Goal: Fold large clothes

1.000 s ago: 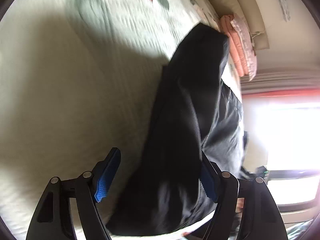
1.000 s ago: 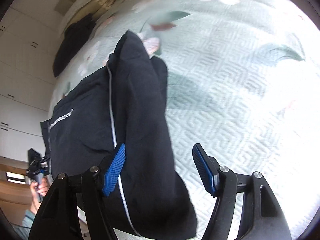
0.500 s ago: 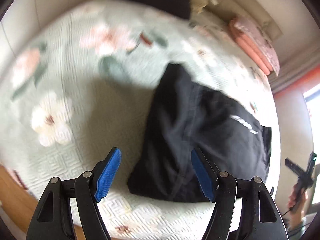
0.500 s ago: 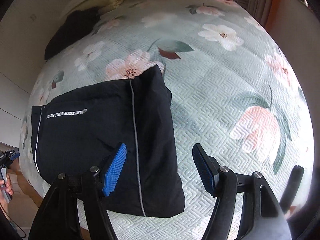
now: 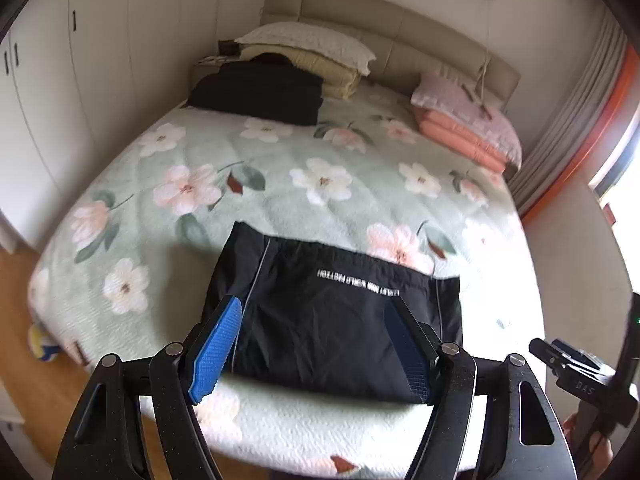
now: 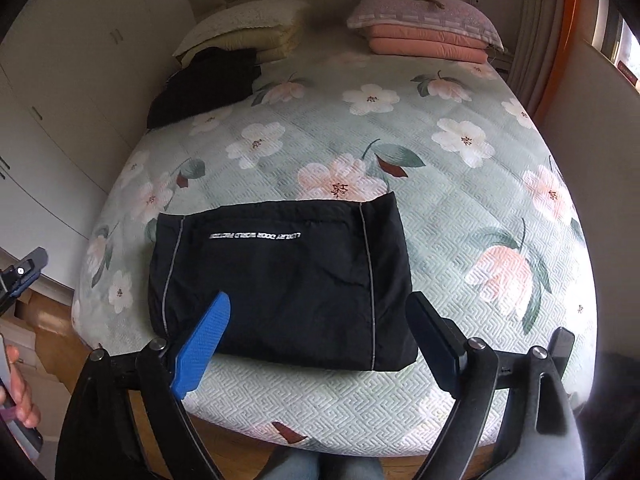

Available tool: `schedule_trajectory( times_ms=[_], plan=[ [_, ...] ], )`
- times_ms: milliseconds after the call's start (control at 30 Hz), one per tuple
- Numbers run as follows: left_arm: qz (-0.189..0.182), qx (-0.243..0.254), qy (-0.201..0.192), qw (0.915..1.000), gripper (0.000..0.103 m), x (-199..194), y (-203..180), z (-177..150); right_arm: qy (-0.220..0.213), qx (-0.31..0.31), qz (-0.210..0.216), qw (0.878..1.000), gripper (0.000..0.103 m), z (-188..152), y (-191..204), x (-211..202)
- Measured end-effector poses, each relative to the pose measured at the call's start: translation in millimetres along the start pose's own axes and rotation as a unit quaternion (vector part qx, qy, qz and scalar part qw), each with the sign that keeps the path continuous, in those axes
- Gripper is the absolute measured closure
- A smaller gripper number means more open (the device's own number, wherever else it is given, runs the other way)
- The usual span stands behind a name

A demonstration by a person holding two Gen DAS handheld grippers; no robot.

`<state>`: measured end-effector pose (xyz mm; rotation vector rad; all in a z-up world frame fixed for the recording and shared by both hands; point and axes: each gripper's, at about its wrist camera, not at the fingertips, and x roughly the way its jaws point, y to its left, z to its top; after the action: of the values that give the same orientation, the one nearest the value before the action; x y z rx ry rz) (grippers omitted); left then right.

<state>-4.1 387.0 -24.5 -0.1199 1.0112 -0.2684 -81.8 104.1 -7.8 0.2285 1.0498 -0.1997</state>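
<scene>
A black garment [image 5: 336,320] [image 6: 280,276] lies folded into a flat rectangle near the foot of the bed, with a line of white lettering and thin grey piping on top. My left gripper [image 5: 310,346] hangs open high above it, nothing between its blue pads. My right gripper [image 6: 320,324] is also well above the garment; its jaws are opening and hold nothing. In the right wrist view the left gripper's tip [image 6: 24,268] shows at the left edge, and in the left wrist view the right gripper [image 5: 580,376] shows at the lower right.
The bed [image 5: 360,184] [image 6: 460,208] has a pale green floral quilt. A second folded black garment [image 5: 256,92] [image 6: 208,84] lies by cream pillows [image 5: 308,48] at the head; pink bedding [image 5: 468,124] sits at the right. White wardrobes [image 5: 60,80] line the left; wooden floor [image 5: 16,320] below.
Both grippers have let go of the black garment and risen far above the bed. The garment now lies flat and folded; the right jaws have spread wider.
</scene>
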Motion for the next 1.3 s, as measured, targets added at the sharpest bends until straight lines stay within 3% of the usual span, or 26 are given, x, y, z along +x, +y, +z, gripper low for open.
schedule_trajectory(
  times_ms=[133, 267, 433, 567, 667, 800, 1300],
  plan=[
    [0.063, 0.023, 0.025, 0.9974, 0.028, -12, -22, -10, -0.032, -0.031, -0.035, 0.998, 0.012, -2, 26, -31],
    [0.14, 0.031, -0.027, 0.9893, 0.028, -38, -30, -10, -0.037, -0.043, -0.046, 0.997, 0.012, -3, 46, -51],
    [0.111, 0.054, -0.033, 0.9918, 0.028, -52, -33, 2, -0.033, -0.035, -0.056, 0.997, 0.012, -6, 68, -58],
    [0.146, 0.095, -0.044, 0.9837, 0.028, -55, -38, 5, -0.03, -0.021, -0.068, 0.997, 0.012, -6, 82, -59],
    [0.139, 0.113, -0.042, 0.9829, 0.028, -52, -37, 5, -0.027, -0.008, -0.074, 0.997, 0.012, -9, 87, -58],
    [0.109, 0.109, -0.026, 0.9877, 0.028, -39, -27, 10, -0.021, 0.004, -0.09, 0.996, 0.012, -12, 91, -53],
    [0.116, 0.163, 0.002, 0.9798, 0.028, -3, -18, 17, 0.011, 0.047, -0.11, 0.993, 0.012, -20, 91, -24]
  ],
)
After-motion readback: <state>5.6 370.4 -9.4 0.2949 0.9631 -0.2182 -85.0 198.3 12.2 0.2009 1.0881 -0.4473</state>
